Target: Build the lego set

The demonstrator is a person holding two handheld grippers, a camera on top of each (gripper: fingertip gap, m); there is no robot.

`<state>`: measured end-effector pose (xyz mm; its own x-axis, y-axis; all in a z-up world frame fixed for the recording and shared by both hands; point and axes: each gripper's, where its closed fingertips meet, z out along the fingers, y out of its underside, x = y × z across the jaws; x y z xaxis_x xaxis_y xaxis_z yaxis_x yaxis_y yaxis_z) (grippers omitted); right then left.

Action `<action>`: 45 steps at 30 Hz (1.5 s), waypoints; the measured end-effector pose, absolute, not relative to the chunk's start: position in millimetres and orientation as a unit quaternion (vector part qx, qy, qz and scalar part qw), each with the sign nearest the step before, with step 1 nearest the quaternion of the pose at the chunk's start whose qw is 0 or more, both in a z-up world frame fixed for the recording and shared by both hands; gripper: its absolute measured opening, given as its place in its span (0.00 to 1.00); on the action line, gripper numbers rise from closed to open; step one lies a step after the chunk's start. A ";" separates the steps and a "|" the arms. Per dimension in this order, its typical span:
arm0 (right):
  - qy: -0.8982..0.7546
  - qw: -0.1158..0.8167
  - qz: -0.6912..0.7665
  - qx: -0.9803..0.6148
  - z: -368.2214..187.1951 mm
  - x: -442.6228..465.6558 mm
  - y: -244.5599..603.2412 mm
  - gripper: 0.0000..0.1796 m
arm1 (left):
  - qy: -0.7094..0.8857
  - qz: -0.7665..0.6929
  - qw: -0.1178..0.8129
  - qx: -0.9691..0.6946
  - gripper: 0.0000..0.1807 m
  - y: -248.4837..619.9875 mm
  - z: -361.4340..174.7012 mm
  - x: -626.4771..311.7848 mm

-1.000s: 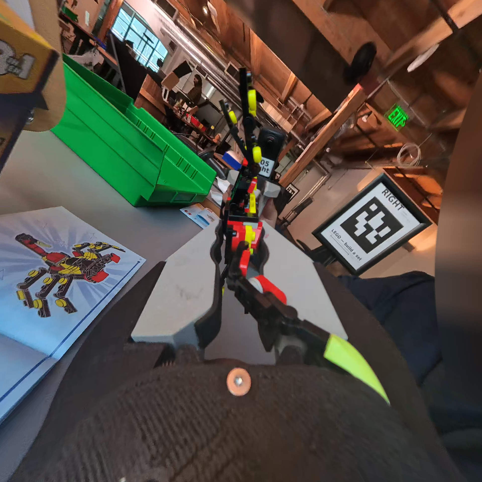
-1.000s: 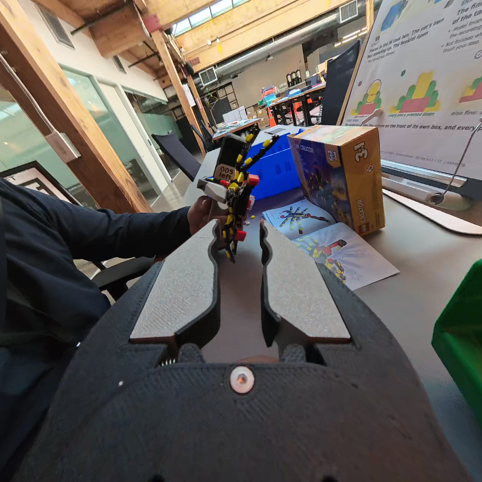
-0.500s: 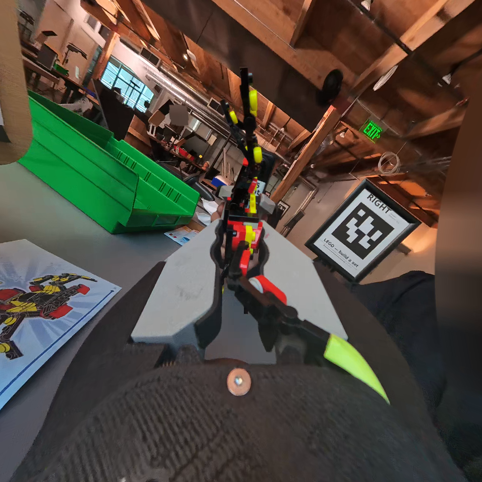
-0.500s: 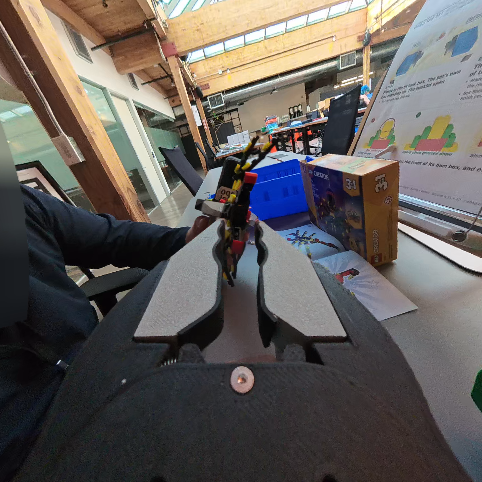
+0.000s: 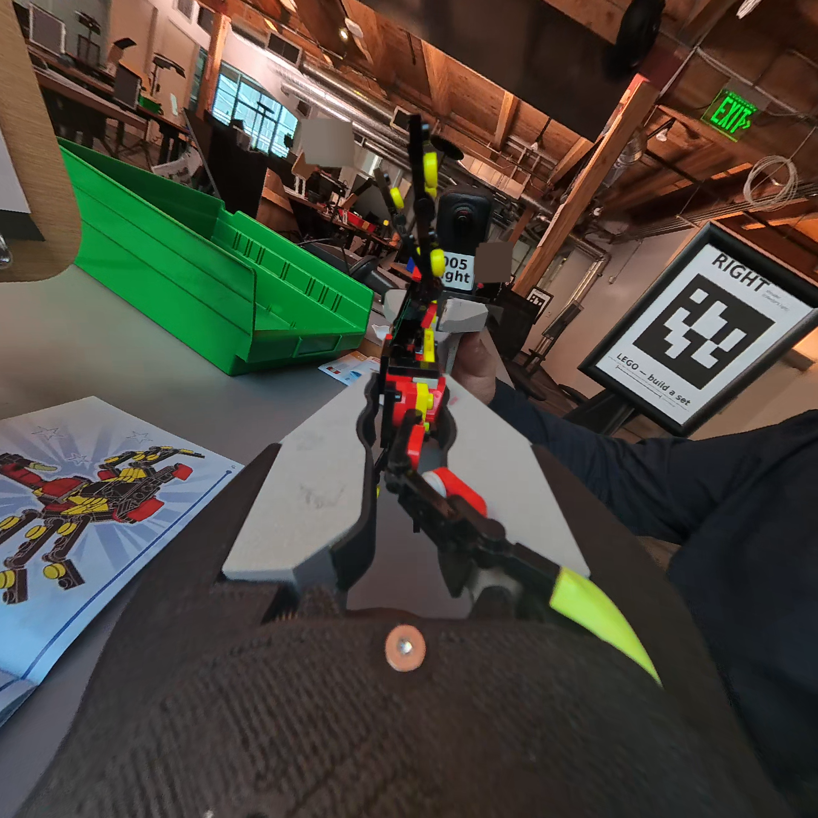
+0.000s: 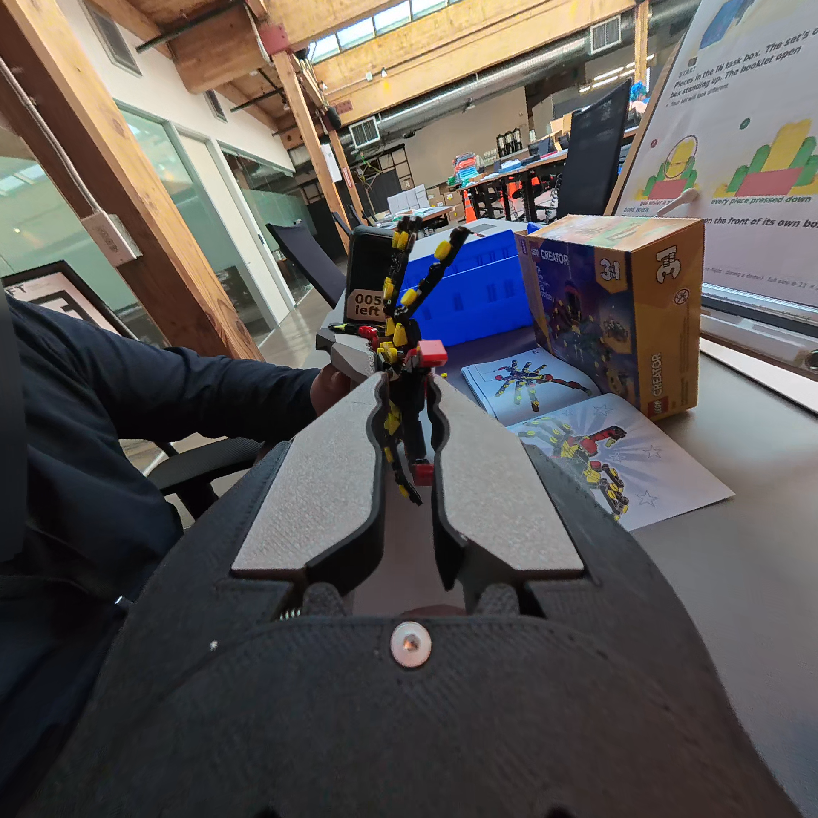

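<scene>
A black, red and yellow lego model (image 5: 416,389) with long jointed legs is held in the air between both grippers. My left gripper (image 5: 409,411) is shut on its red body, and a tail with a lime tip (image 5: 593,606) runs back over my right finger. My right gripper (image 6: 407,389) has its jaws narrowed around the model's (image 6: 398,336) black middle, touching both sides. The right gripper's grey fingers (image 5: 460,316) show behind the model in the left wrist view. The left gripper's finger (image 6: 349,354) shows behind it in the right wrist view.
On the grey table (image 5: 133,354) stand a green bin (image 5: 221,274), a blue bin (image 6: 464,292) and the yellow set box (image 6: 619,310). Open instruction booklets (image 5: 88,509) (image 6: 597,451) lie flat. A framed sign (image 5: 708,332) stands beyond the table edge. A dark sleeve (image 6: 155,389) reaches in. Only a small space, under 4 cm, lies between the two pairs of fingers.
My right gripper has moved up to the model and its jaws have narrowed around it. My left gripper has kept its hold and turned slightly.
</scene>
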<state>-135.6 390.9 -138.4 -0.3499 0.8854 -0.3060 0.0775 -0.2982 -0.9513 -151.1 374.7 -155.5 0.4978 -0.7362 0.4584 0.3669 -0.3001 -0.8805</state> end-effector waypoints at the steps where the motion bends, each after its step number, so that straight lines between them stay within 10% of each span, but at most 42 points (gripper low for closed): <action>1: -0.503 0.310 0.648 -0.481 -139.7 -136.2 391.8 0.06 | 0.143 -0.479 0.574 -0.649 0.12 375.2 -156.2 -151.5; 45: -0.332 0.326 0.736 -0.492 -112.6 -127.2 425.0 0.02 | 0.043 -0.534 0.561 -0.631 0.12 384.0 -158.0 -165.5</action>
